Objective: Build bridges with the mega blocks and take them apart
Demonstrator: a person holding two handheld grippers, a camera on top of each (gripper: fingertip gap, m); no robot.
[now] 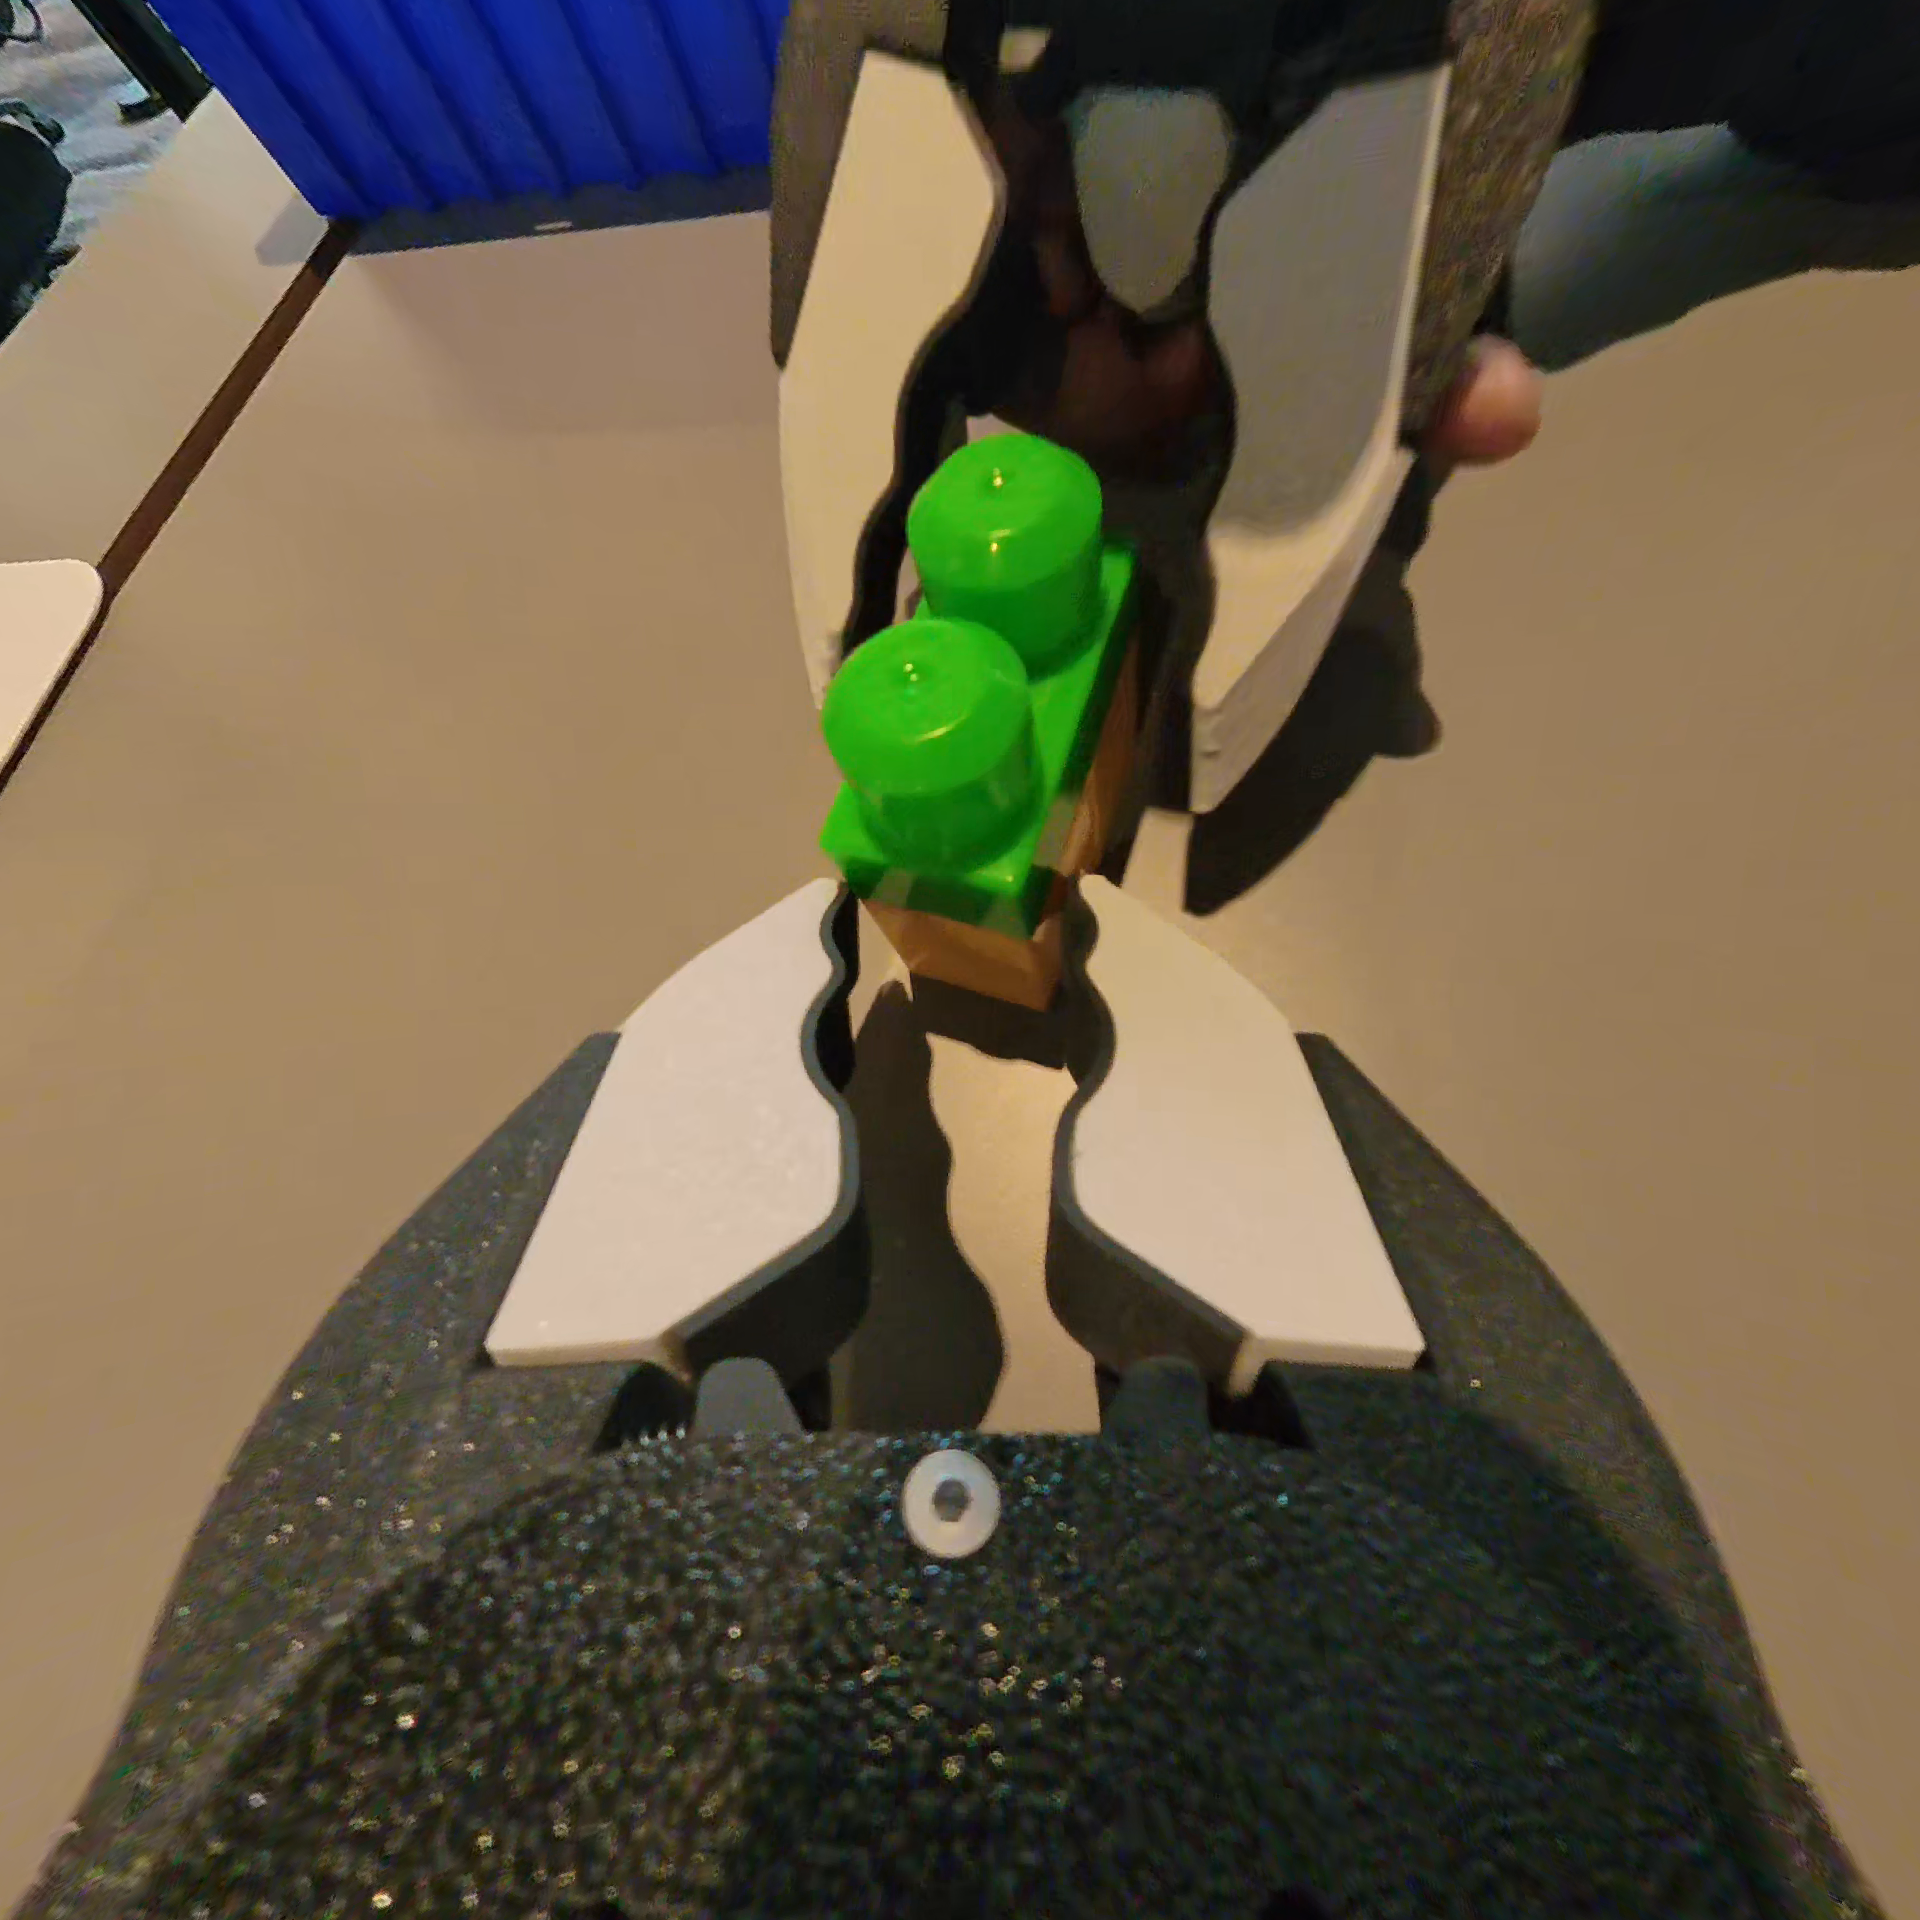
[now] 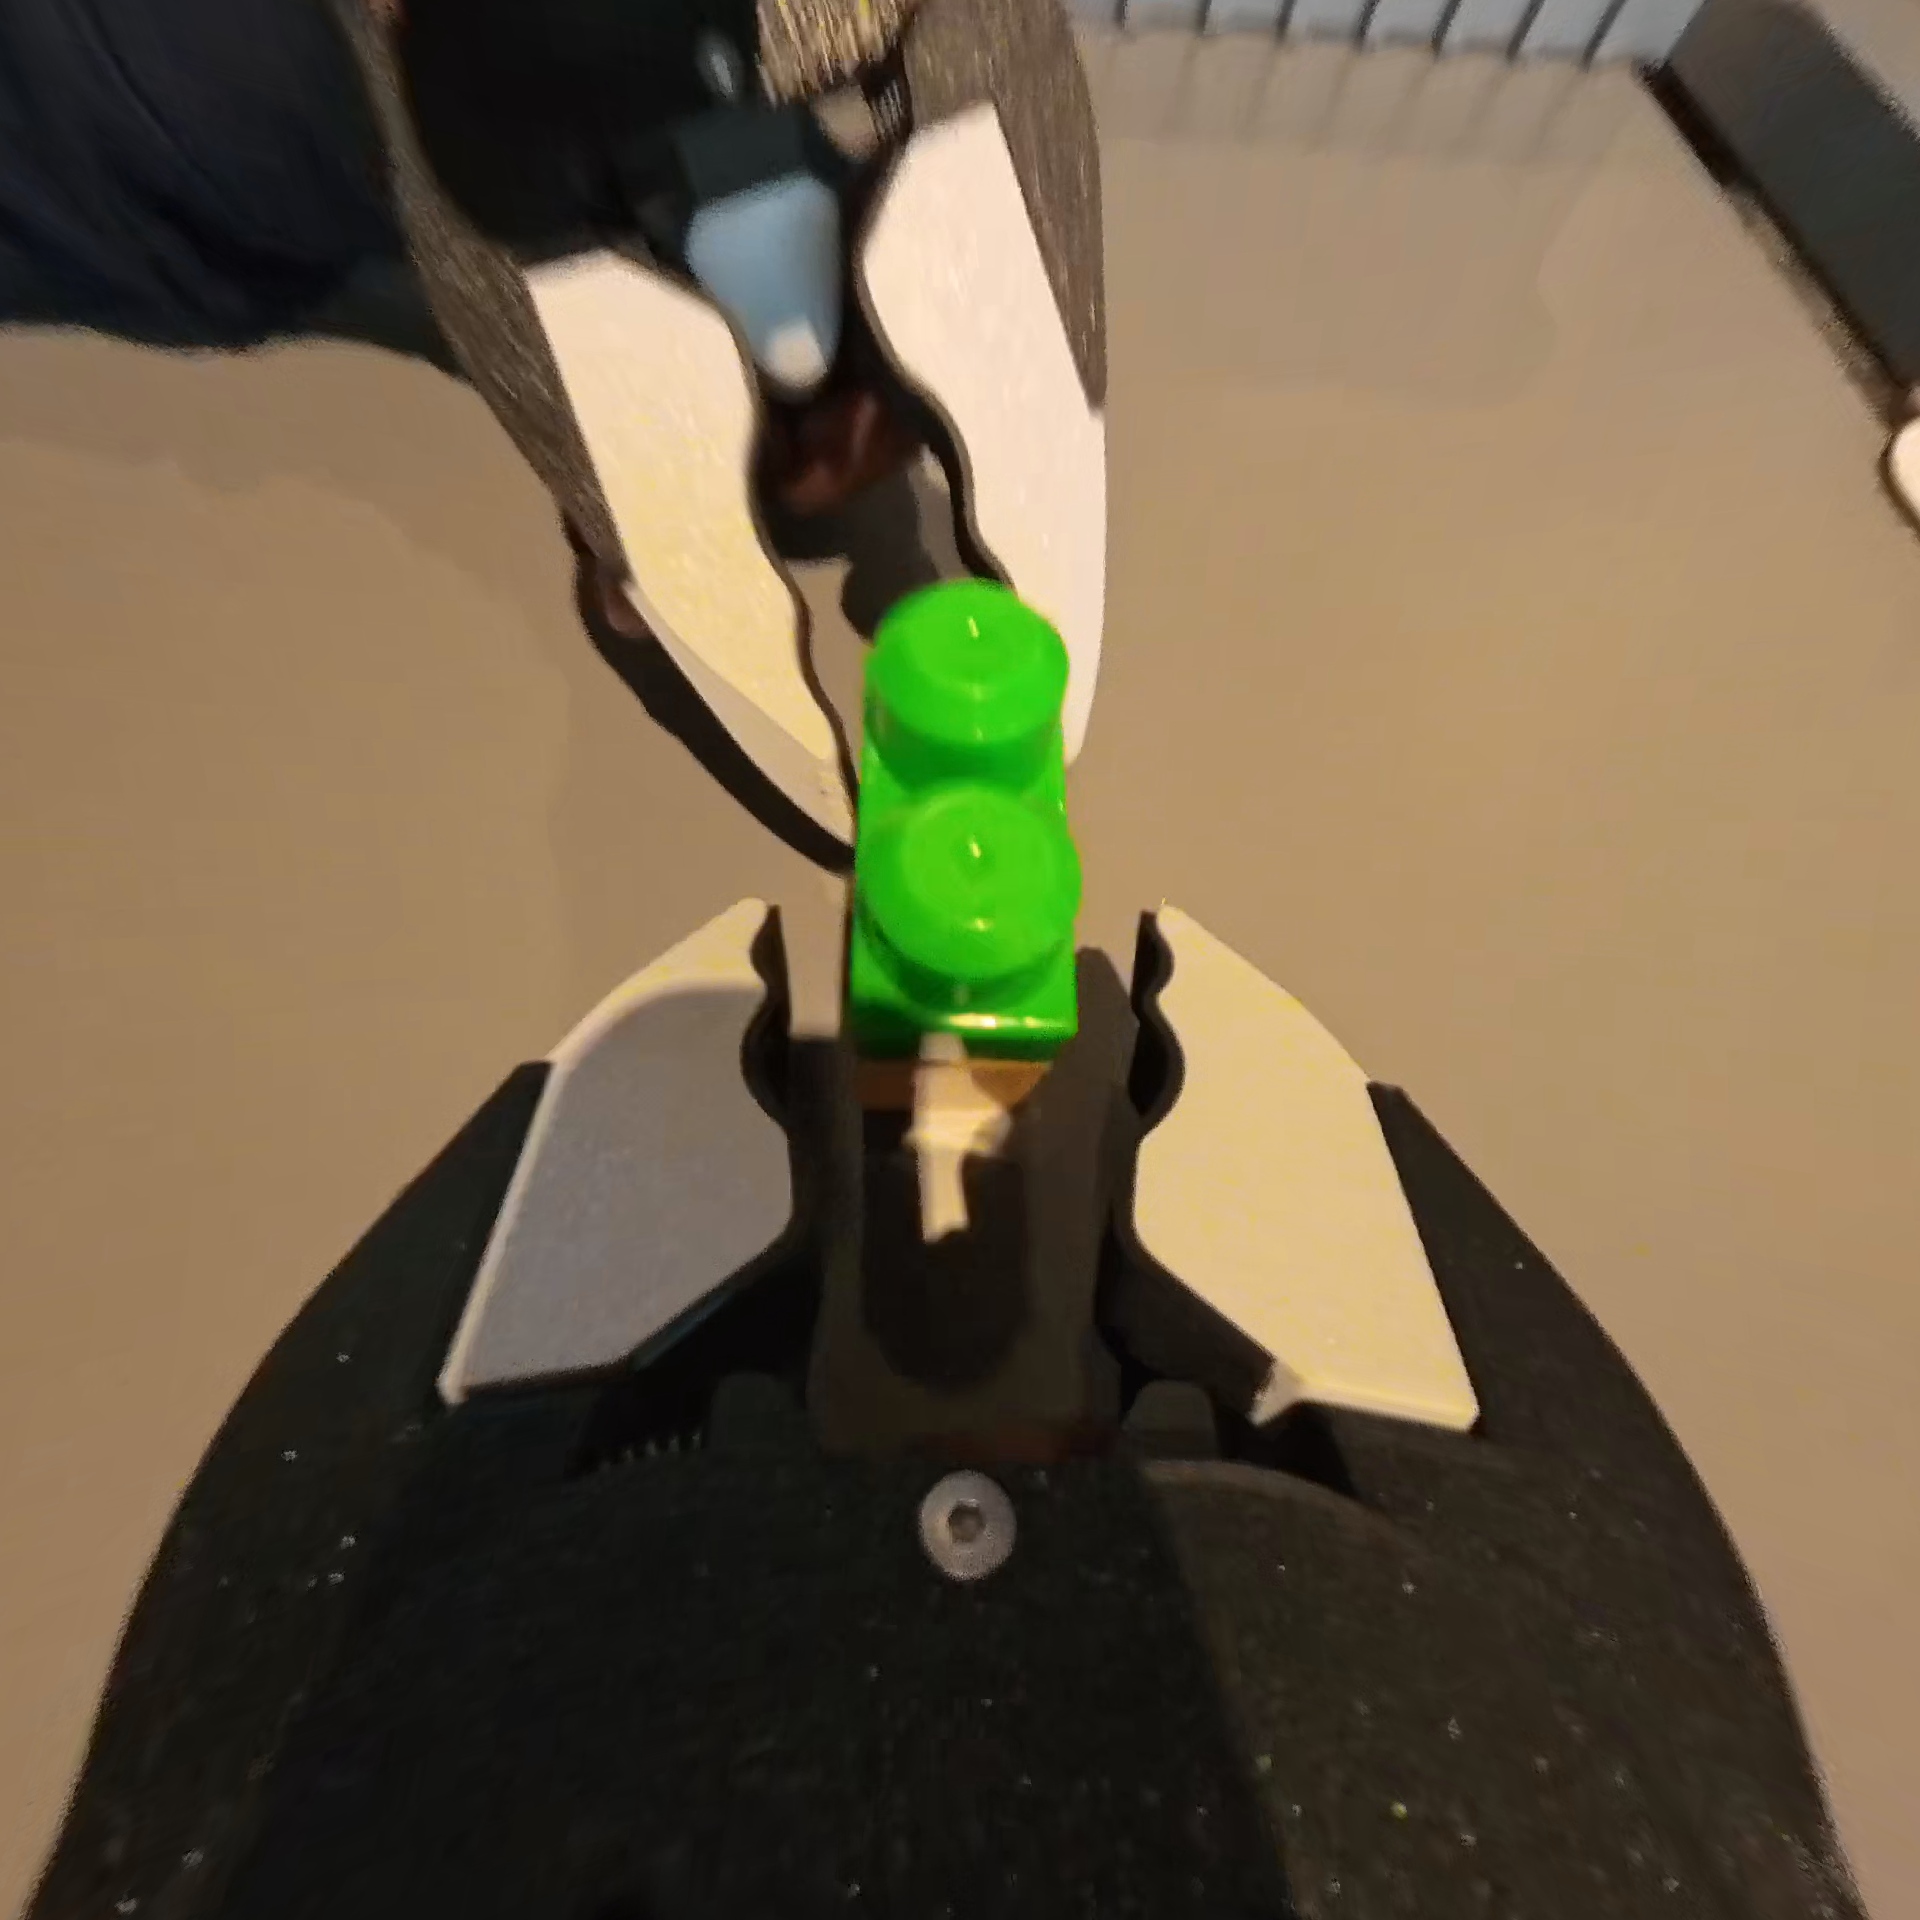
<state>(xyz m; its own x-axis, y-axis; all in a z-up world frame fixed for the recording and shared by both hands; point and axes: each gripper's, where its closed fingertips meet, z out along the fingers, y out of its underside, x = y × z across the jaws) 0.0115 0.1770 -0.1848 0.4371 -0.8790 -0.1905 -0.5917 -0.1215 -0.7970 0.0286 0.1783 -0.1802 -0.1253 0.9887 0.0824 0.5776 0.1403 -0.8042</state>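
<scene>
A green two-stud block (image 1: 977,665) sits on top of a tan-brown block (image 1: 987,951); the pair also shows in the right wrist view (image 2: 961,831). My left gripper (image 1: 961,899) is shut on the near end of this stack, at the brown block. It shows opposite in the right wrist view (image 2: 945,748). My right gripper (image 2: 961,914) is open, with its fingers apart on either side of the stack's other end and not touching it. It shows opposite in the left wrist view (image 1: 1023,707). I cannot tell whether the stack rests on the beige table (image 1: 416,779) or hangs just above it.
A blue ribbed panel (image 1: 468,94) stands at the table's far edge. A second table (image 1: 125,312) adjoins on the left across a dark seam. A dark object (image 2: 1797,156) lies at the far right edge. A person's thumb (image 1: 1486,405) holds the right gripper. Less than 4 cm separates the two grippers' tips.
</scene>
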